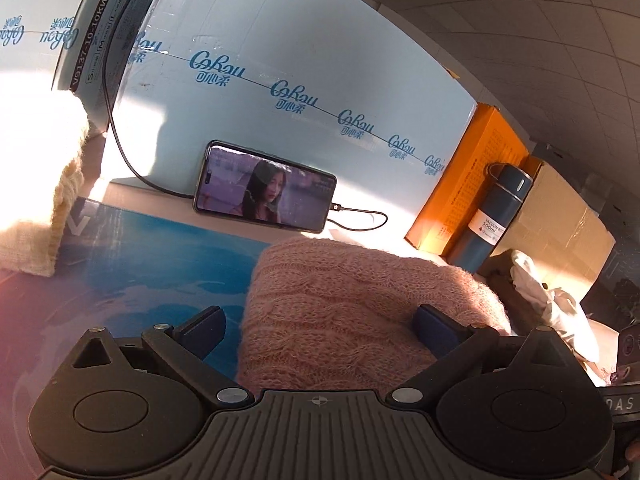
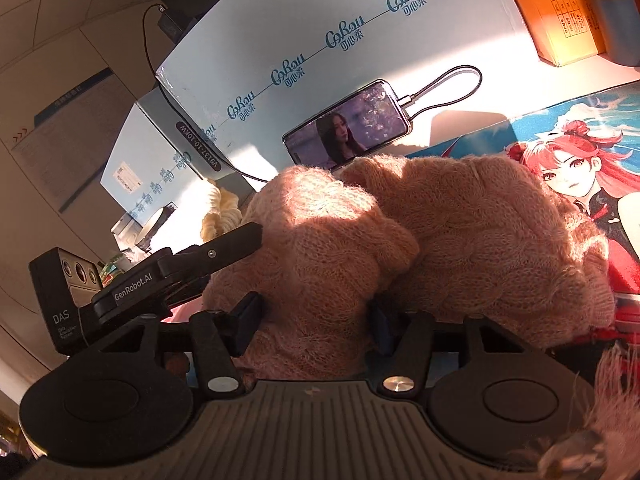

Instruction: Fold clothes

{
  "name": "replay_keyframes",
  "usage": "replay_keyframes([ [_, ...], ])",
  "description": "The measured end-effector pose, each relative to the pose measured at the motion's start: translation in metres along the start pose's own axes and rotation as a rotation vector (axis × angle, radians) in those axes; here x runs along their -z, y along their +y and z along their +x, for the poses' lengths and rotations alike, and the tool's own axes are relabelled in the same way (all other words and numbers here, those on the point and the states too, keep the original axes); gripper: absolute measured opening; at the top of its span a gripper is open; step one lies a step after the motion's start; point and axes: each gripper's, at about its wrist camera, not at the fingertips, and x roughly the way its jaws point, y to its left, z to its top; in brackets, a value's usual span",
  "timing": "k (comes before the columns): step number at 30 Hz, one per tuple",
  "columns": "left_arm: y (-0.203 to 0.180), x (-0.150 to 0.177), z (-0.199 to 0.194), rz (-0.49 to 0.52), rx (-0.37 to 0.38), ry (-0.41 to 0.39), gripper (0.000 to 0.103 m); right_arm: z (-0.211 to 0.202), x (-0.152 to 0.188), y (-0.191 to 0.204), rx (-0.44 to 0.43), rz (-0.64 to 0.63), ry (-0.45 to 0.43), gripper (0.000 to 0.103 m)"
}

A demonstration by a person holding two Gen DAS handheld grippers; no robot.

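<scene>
Pink cable-knit sweater (image 2: pixel 440 240) bunched on desk (image 1: pixel 120 280). Left hand-held gripper (image 1: pixel 320 328) spread wide, straddling knit edge; right hand-held gripper (image 2: pixel 316 320) pinching sweater fold btwn fingers.

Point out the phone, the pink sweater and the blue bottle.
phone (image 1: pixel 266 188): left wrist view, middle of its lit screen.
pink sweater (image 2: pixel 320 256): right wrist view, knit bulge of the nearer fold.
blue bottle (image 1: pixel 496 216): left wrist view, its body above the label.

A makeshift home or storeroom desk: tissue-brand cartons (image 1: pixel 304 80) stacked as a backdrop, a charging phone (image 1: pixel 265 186) propped up playing a video, an anime desk mat (image 2: pixel 580 152), a vacuum bottle (image 1: pixel 494 216) beside an orange box (image 1: pixel 468 184).
</scene>
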Motion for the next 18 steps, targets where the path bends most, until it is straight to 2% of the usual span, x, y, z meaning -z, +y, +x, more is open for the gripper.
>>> replay_keyframes([
  [1,-0.001,0.0,-0.002,0.005,0.011,-0.01,0.102,-0.001,0.0,0.004,0.002,-0.013,-0.016,0.025],
  [3,-0.002,0.0,-0.008,0.003,0.039,-0.044,0.102,-0.006,-0.004,0.011,-0.017,-0.023,-0.057,0.018],
  [9,0.004,-0.007,-0.027,-0.059,0.147,-0.164,0.103,-0.046,-0.046,0.01,-0.078,0.074,-0.228,0.015],
  [14,-0.004,-0.009,-0.021,-0.026,0.098,-0.169,0.103,-0.069,-0.056,-0.019,-0.033,0.171,-0.288,0.015],
  [18,-0.012,-0.013,-0.013,0.011,0.044,-0.168,0.103,-0.075,-0.046,-0.045,0.045,0.232,-0.285,0.015],
])
